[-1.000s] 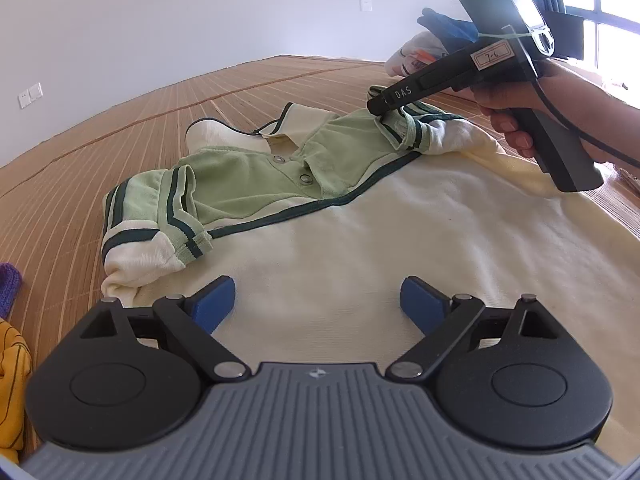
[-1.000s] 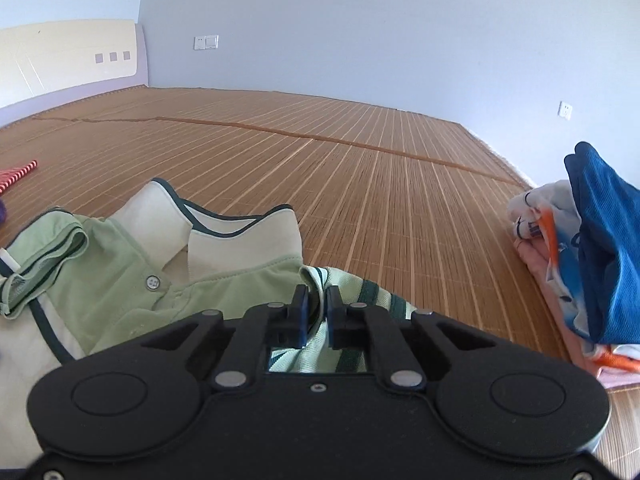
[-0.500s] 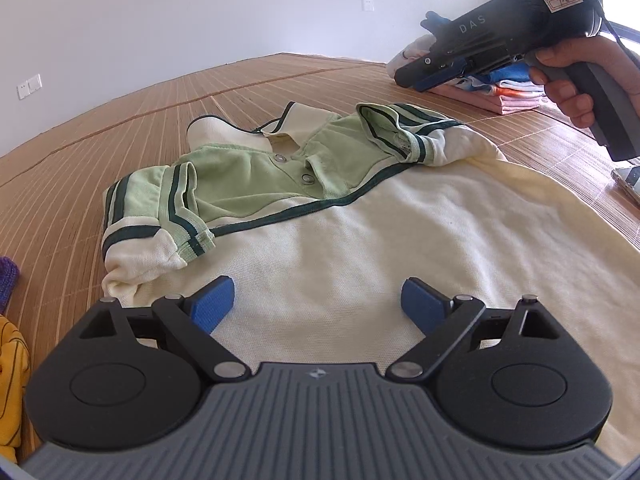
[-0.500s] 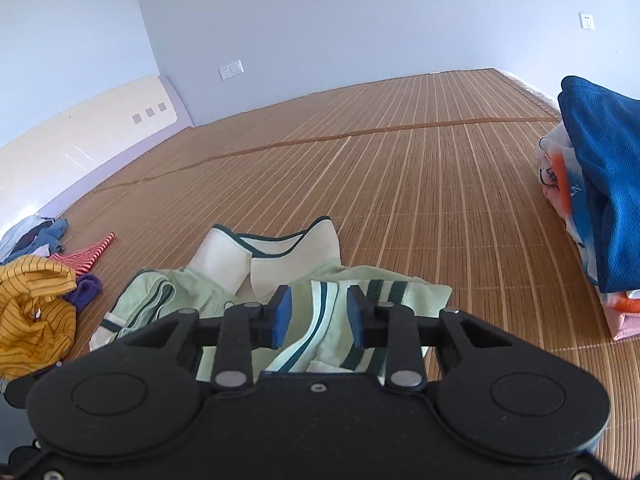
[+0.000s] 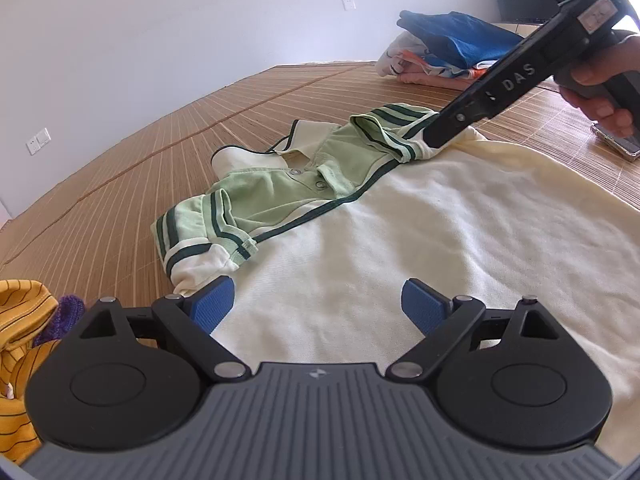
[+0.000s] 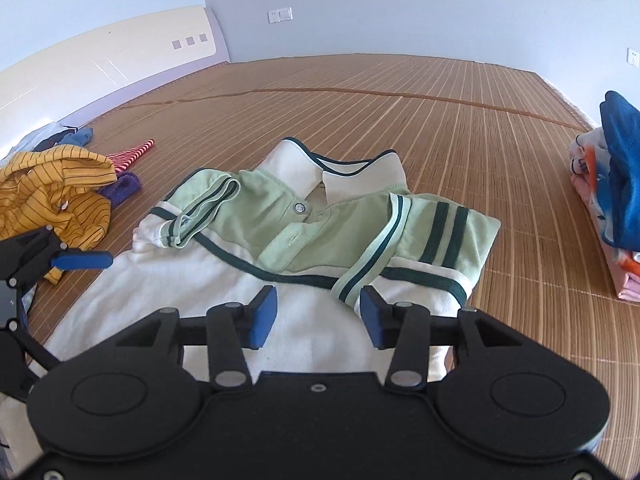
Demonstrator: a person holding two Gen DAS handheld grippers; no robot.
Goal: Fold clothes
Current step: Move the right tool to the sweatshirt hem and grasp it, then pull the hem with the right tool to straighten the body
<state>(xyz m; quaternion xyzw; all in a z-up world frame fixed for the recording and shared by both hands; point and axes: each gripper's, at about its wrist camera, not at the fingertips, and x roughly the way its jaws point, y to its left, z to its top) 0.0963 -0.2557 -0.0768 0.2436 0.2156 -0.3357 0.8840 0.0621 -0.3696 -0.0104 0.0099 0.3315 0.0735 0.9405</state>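
One cream and light-green polo shirt with dark green stripes lies flat on the woven bamboo mat, both of its two sleeves folded inward. The left gripper and right gripper each hover over the cream body, jaws wide and empty. One stack of folded clothes sits right; the loose pile holds perhaps three garments, topmost a yellow striped garment.
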